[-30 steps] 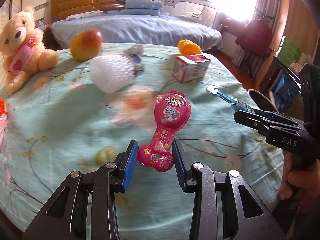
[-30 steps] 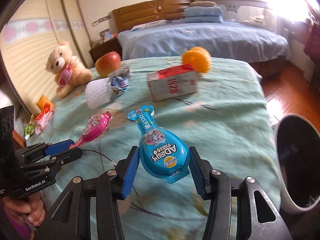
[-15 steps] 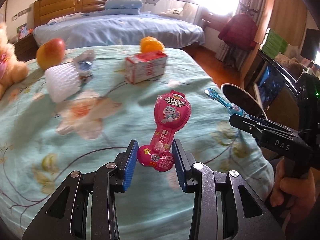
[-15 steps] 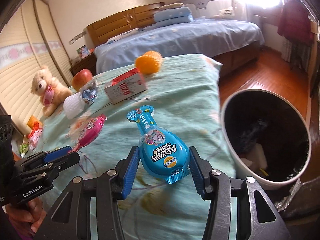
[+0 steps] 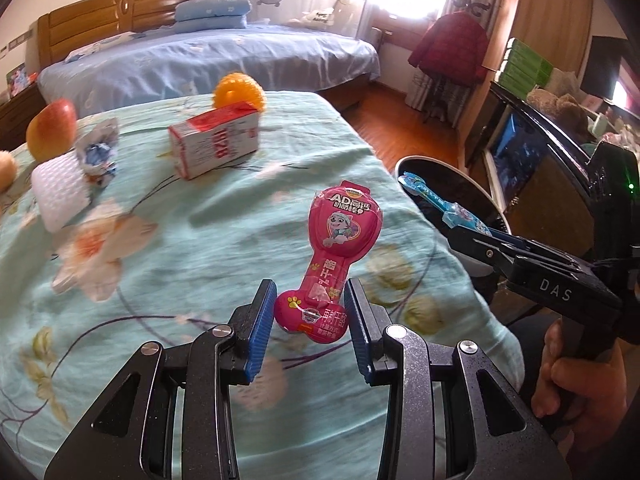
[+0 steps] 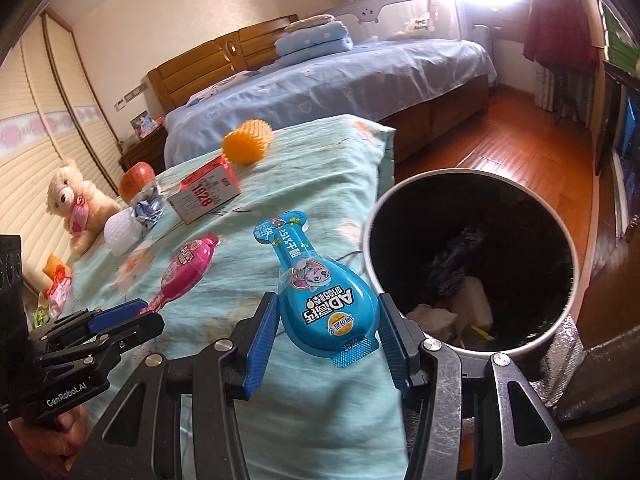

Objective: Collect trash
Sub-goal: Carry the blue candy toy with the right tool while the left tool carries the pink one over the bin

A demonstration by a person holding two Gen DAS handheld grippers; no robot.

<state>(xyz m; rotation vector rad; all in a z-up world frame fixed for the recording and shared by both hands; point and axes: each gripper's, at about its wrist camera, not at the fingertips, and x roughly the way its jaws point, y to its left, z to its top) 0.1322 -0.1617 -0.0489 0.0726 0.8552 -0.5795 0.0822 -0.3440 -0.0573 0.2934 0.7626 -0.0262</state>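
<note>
The left hand-held gripper (image 5: 310,322) pinches the narrow stem of a pink candy packet (image 5: 334,258). The right hand-held gripper (image 6: 326,336) clamps the broad end of a blue candy packet (image 6: 320,296). From the right wrist, the trash bin (image 6: 560,328) opens at about 3 o'clock of the blue one. Both look light, glossy and probably crushable and slippery; holds low on the body suit them.

Each view was taken from just behind its own tongs, angled downward over the near bed (image 5: 168,264). The left wrist view was aimed across the bed toward the window; the right wrist view was turned toward the bin (image 6: 472,280). The milk carton (image 5: 216,144) and orange ball (image 6: 248,142) were shared by both views.
</note>
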